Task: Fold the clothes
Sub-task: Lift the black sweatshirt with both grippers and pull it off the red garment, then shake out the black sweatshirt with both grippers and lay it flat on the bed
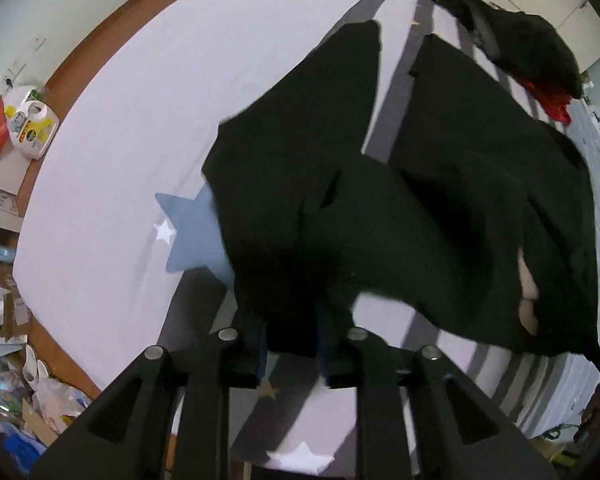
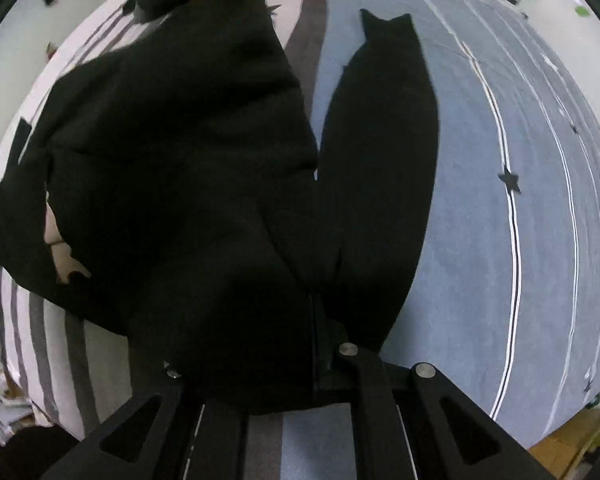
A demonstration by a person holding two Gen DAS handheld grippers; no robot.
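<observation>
Black garment spread over bed, two long parts fanning away from grippers, gap of bedsheet between them. Left gripper fingers clamped on near edge of black garment, fabric bunched between them. Right gripper fingers nearly together, pinching same garment's edge; cloth drapes over left finger. Second dark clothing pile with red item at far end of bed. Blue star print on sheet beside garment. Floor clutter beyond bed edge.
</observation>
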